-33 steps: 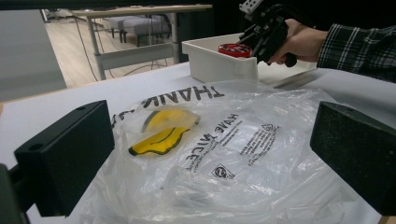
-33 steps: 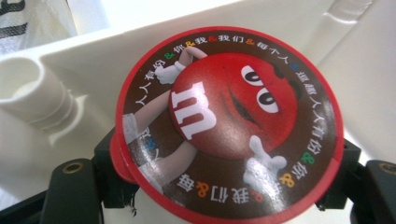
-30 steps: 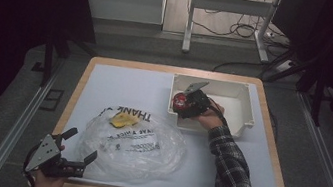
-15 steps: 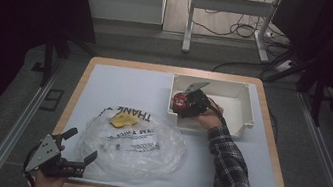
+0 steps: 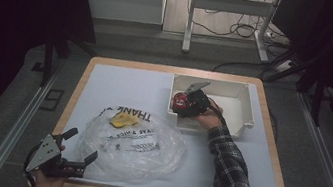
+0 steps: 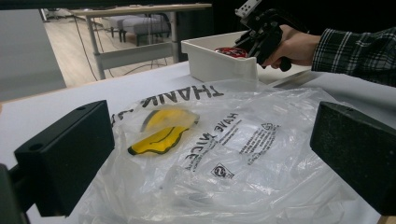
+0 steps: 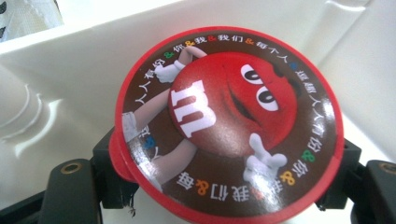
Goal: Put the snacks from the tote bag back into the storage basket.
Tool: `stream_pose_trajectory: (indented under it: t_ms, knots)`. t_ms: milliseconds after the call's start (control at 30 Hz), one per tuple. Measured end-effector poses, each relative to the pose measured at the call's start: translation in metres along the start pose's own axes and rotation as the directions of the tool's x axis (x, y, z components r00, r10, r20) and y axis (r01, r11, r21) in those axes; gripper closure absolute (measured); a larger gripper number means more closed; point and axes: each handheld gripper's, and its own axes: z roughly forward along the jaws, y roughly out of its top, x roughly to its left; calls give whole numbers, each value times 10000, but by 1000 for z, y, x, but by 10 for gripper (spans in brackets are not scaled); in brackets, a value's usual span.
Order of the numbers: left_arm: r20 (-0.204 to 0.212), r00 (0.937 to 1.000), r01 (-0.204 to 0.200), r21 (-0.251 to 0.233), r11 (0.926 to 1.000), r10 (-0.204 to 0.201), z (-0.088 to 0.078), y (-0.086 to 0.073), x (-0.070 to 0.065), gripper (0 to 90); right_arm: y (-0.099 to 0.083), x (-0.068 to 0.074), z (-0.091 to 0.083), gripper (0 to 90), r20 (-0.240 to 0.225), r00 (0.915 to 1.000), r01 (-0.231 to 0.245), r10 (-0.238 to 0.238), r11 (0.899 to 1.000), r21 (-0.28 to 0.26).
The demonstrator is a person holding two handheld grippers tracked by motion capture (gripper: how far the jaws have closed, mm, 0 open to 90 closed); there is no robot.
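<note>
Item: round red candy tub [image 7: 229,126], lid printed with a red cartoon candy face. Location: inside the white bin [image 5: 245,93] near the counter's far right corner, at the bin's left end. Your right claw [image 5: 188,103] is clamped on the tub, jaws pressing its sides just under the lid rim (seen plainly in the right gripper view).

Handling note: the grip sits low on the lid's edge, so lift straight up until the tub's base clears the bin wall before you carry it sideways; a slanted pull could catch that wall or let the tub pivot between the jaws. Keep the squeeze steady and the lid level.

Adjacent item: clear plastic bag [image 5: 138,145], printed with black lettering, lying crumpled on the counter's near half, left of centre. A yellow item [image 5: 122,118] lies in it at its far left part (what it is, you cannot tell).

Your left claw [image 5: 79,146] hangs at the counter's near left corner, jaws spread wide and holding nothing, facing the bag. If the tub is meant for the bag, I judge you will want this claw to pinch and lift the bag's mouth first.
</note>
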Motion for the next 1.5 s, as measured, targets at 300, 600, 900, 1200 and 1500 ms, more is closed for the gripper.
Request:
stream_pose_trajectory:
  t_ms: [300,600,900,1200,1500]
  knots:
    - [6,10000,7,5,10000,-7,0,0,0,0,1,0,-1,227,-48,9999,-151,150,9996,-228]
    - [-2,10000,-5,26,10000,5,0,0,0,0,2,1,-4,182,115,9998,-134,137,9995,-273]
    - [-14,10000,1,34,10000,-1,1,0,0,0,2,3,-7,175,190,9998,-63,69,9993,-355]
    - [-30,10000,-4,30,10000,4,0,0,0,0,4,5,-11,118,376,9993,-22,37,9992,-397]
    - [-45,10000,-1,16,10000,1,0,0,0,0,5,6,-17,98,490,9988,-6,29,9989,-470]
